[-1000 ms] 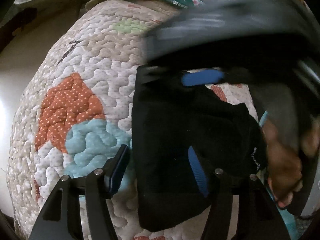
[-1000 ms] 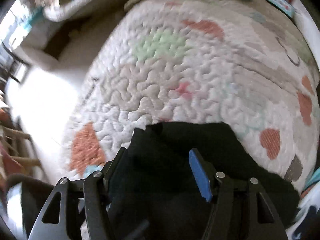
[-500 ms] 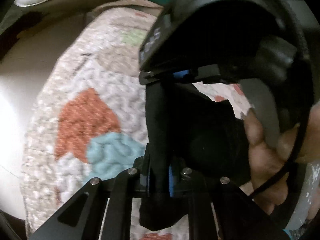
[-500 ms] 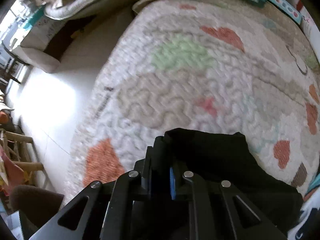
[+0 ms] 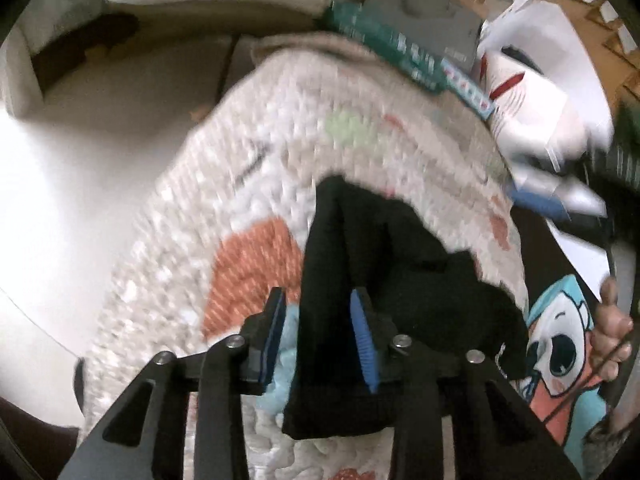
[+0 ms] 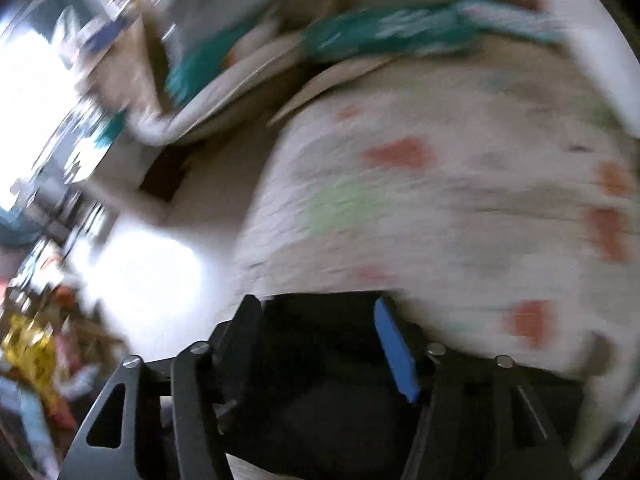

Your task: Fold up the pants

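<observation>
The black pants [image 5: 400, 280] lie bunched and folded on the quilted mat [image 5: 240, 208] with coloured patches. My left gripper [image 5: 318, 300] is open, its blue-padded jaws standing either side of an upright fold of the pants, with a gap to each pad. In the right wrist view the pants [image 6: 320, 380] fill the bottom of the frame under my right gripper [image 6: 316, 308], which is open over the cloth; that view is blurred by motion.
A teal packet [image 5: 384, 48] and white bags [image 5: 532, 92] lie past the mat's far edge. A cartoon-print cloth [image 5: 560, 344] and a hand [image 5: 612, 332] sit at the right. Bare pale floor [image 5: 80, 184] lies left of the mat; clutter [image 6: 36, 344] at far left.
Both grippers were shut on the pants half a second ago and have opened, letting the cloth go. The right gripper has pulled out of the left view. Both cameras have lifted and tilted.
</observation>
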